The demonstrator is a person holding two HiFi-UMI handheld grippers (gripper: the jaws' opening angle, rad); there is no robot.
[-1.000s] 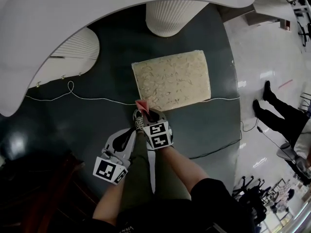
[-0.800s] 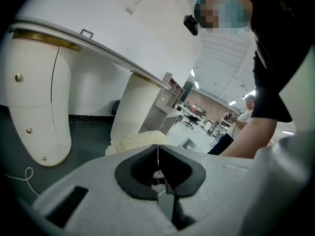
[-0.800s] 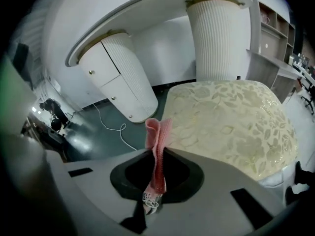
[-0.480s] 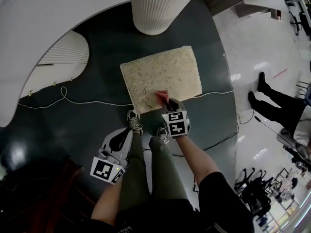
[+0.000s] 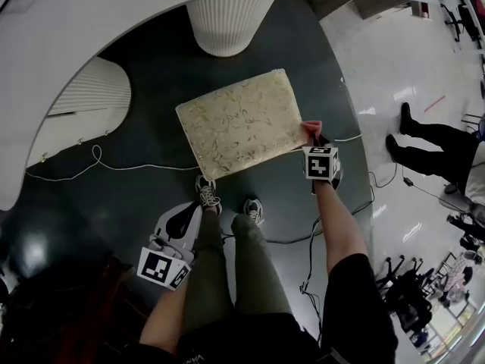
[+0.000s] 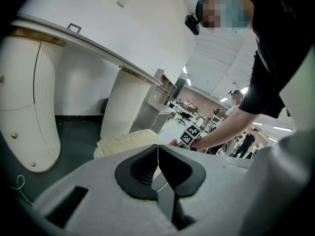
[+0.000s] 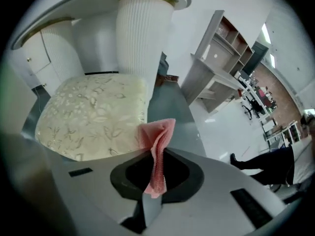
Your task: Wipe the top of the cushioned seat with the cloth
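The cushioned seat (image 5: 239,123) sits on the floor (image 5: 148,131), with a column (image 5: 227,21) behind it. The cloth (image 5: 311,129), in the right gripper (image 5: 315,138), is at the seat's right corner. The left gripper (image 5: 184,220) is well before the seat.

Right gripper (image 5: 314,138) outstretched, jaws pinched on cloth (image 7: 158,132); left gripper (image 5: 193,214) low, jaws together.

The white left claw (image 6: 158,150) and right claw (image 7: 154,157) carry black-and-white marker cubes (image 5: 320,163); shirt (image 5: 362,309) black, trousers (image 5: 254,271) olive.

Cream leaf-patterned cushioned seat (image 5: 241,123) lying flat; pink cloth (image 5: 311,130) bunched at its near-right corner.
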